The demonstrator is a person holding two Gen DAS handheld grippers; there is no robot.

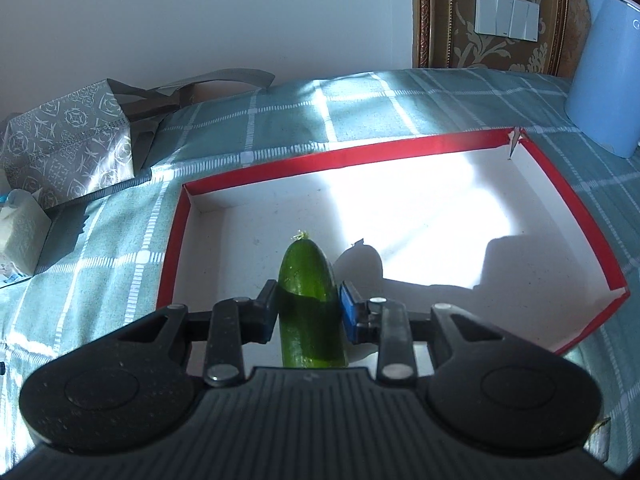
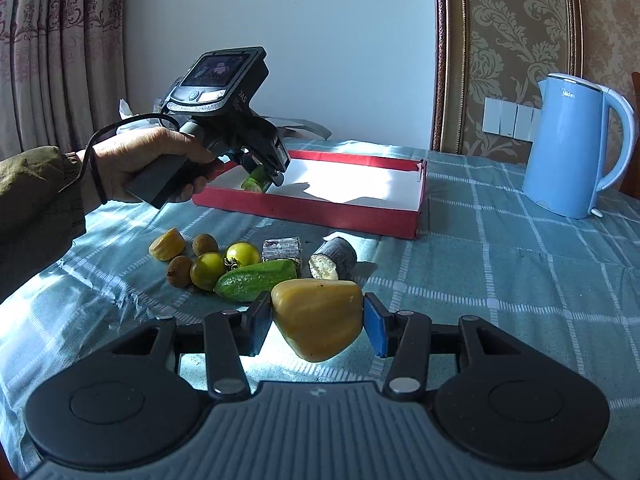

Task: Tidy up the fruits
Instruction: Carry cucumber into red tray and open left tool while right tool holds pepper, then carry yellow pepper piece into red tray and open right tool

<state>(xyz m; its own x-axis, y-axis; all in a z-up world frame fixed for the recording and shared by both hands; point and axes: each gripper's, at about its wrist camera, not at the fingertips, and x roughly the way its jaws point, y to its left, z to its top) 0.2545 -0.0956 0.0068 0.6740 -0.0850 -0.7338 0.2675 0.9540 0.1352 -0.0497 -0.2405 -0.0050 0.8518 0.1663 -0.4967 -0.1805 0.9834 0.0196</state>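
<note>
Holding a cucumber piece [image 1: 308,304] over the red box [image 1: 360,160].
Left tongs [image 1: 309,312] clamp it; right tongs [image 2: 318,322] grip a yellow fruit [image 2: 318,318].

The box [image 2: 320,208] lies mid-table [image 2: 500,280], kettle [image 2: 568,148] to its right, and the loose fruits [image 2: 240,268] lie before its front wall.

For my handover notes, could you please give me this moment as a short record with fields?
left gripper: shut on a cucumber piece, over the box
right gripper: shut on a yellow fruit, above the table
red box: white floor, nothing lying in it
loose on tablecloth: second cucumber piece, small round fruits
blue kettle: right of the box
</note>
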